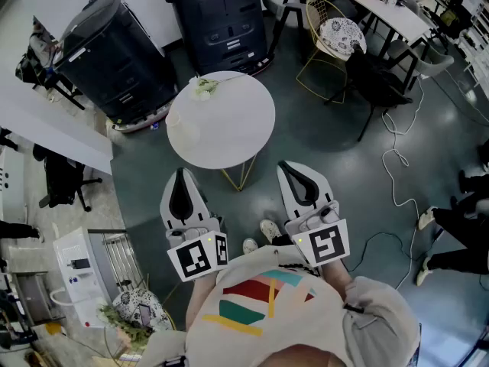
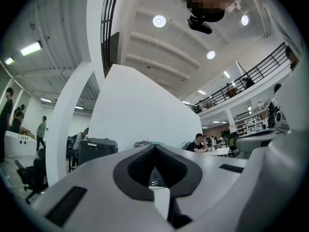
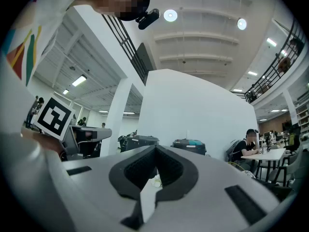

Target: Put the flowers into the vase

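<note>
A: Entry one, left gripper (image 1: 182,176)?
B: Jaws pressed together at the tips, with nothing between them. It is held about level and aimed at the table.

A: Entry two, right gripper (image 1: 289,168)?
B: The same: tips tight together and empty. It is level and sits beside the left one.

A: Entry three, flowers (image 1: 205,87)?
B: One pale bunch, lying on the far rim of the round white table (image 1: 237,132). It is ahead of both pairs of jaws and well apart from them, closer to the left gripper's line.

A: Entry four, vase?
B: There is a faint pale shape (image 1: 186,128) on the tabletop, ahead of the left jaws. It is too washed out to tell what it is.

A: Sundries?
B: Two dark bins (image 1: 114,52) stand beyond the table, past the jaw tips. One wire chair (image 1: 330,37) is ahead and to the right of the right jaws.
</note>
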